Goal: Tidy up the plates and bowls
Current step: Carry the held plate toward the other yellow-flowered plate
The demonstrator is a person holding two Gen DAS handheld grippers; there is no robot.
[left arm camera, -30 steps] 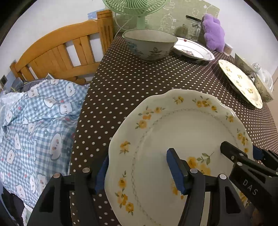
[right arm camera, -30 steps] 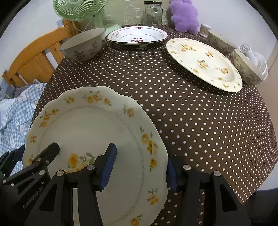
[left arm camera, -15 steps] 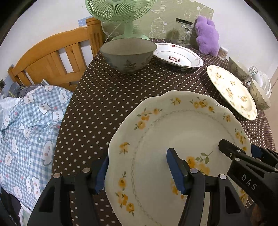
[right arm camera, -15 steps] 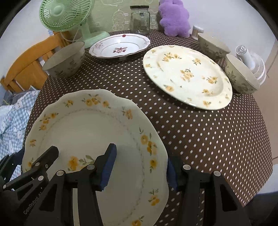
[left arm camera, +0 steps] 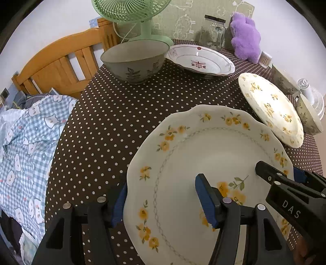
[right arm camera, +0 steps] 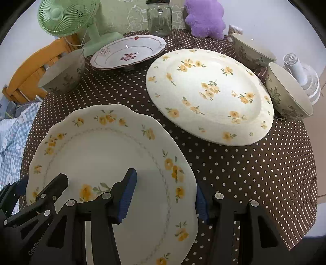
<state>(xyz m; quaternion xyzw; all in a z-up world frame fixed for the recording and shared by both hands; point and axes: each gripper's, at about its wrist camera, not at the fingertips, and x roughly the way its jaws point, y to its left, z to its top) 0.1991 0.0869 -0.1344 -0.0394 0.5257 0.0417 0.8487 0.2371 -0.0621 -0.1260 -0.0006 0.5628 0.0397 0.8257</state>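
Left wrist view: left gripper (left arm camera: 161,200) clamps the left rim of a scalloped plate (left arm camera: 203,163) with yellow flowers, one blue pad under the rim, the other on the plate's face. Right gripper (left arm camera: 297,177) enters from the right edge, clenched on the opposite rim of the same plate. Plate sits above the brown polka-dot tablecloth (left arm camera: 114,122), over the near side of the table.

Right wrist view: right gripper (right arm camera: 165,195) grasping the plate's (right arm camera: 106,155) right rim, one pad on top, one beyond the edge. Left gripper (right arm camera: 40,187) visible at lower left on the far rim.

Farther on the cloth (right arm camera: 254,163): a round plate (right arm camera: 209,95) with scattered yellow flowers, just beyond the held one. Behind it, a shallow white dish (right arm camera: 128,53) with a red motif. Grey-green bowl (right arm camera: 63,73) at left; two more bowls, (right arm camera: 252,49) and (right arm camera: 289,93), at right. Green fan (right arm camera: 67,18), glass jar (right arm camera: 160,18), purple plush toy (right arm camera: 204,18) along the back. Wooden chair (left arm camera: 59,63) and checked blue fabric (left arm camera: 26,142) to the left of the table.
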